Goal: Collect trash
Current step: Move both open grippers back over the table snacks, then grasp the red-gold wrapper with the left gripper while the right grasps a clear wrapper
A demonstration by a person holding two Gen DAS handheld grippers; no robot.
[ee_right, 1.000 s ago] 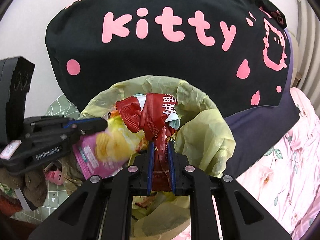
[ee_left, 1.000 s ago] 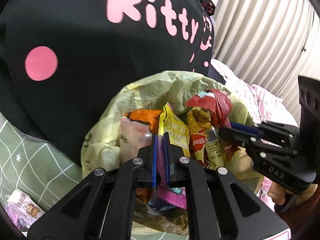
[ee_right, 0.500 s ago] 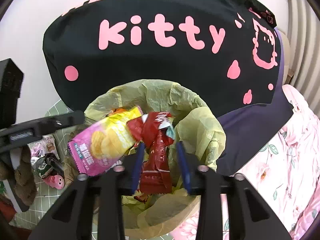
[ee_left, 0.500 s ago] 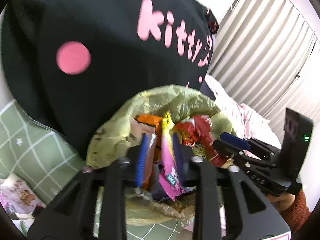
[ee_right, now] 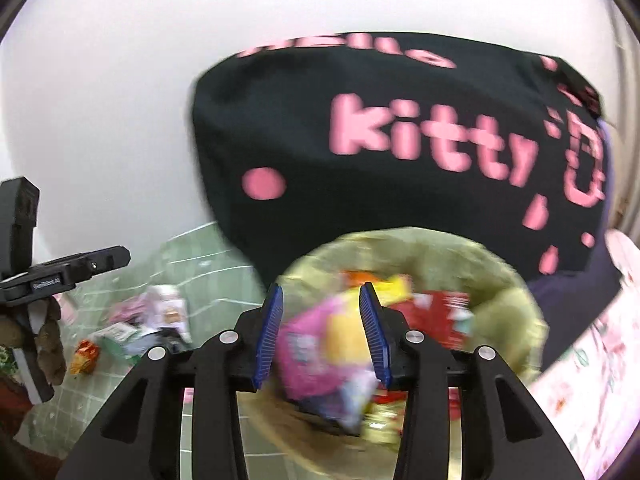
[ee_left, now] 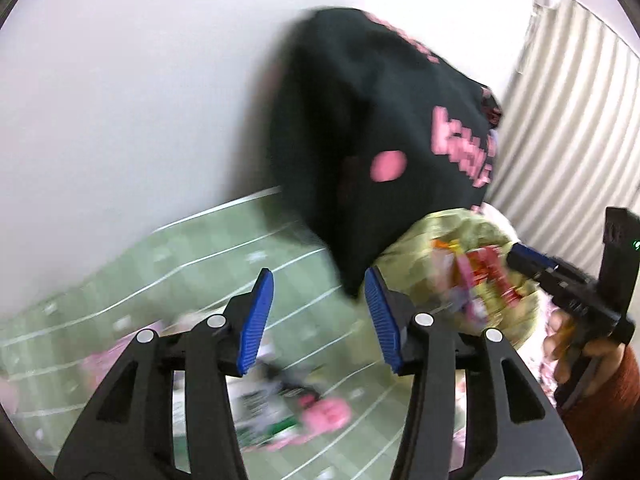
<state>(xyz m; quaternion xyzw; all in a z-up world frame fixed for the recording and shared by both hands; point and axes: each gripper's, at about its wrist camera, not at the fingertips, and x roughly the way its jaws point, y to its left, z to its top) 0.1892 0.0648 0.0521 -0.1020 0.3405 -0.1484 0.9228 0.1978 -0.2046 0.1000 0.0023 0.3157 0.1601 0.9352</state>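
Observation:
A yellow-green trash bag [ee_right: 500,300] lies open on the bed, full of snack wrappers, with a pink and yellow wrapper [ee_right: 320,344] and a red wrapper [ee_right: 448,312] on top. My right gripper [ee_right: 322,332] is open and empty just in front of the bag. My left gripper [ee_left: 318,316] is open and empty, off to the left of the bag [ee_left: 424,248], over the green checked sheet [ee_left: 140,272]. Loose wrappers [ee_left: 288,408] lie below it, blurred. The right gripper shows in the left wrist view [ee_left: 532,264], the left gripper in the right wrist view [ee_right: 96,260].
A large black "Hello Kitty" cushion [ee_right: 400,160] stands behind the bag against the white wall. More loose wrappers [ee_right: 160,316] and an orange one [ee_right: 84,356] lie on the green sheet. Pink floral bedding [ee_right: 592,368] is at right, a curtain [ee_left: 560,120] beyond.
Both grippers have opened and let their wrappers fall into the bag. The left gripper has swung away to the left over the sheet; the right has drawn back slightly.

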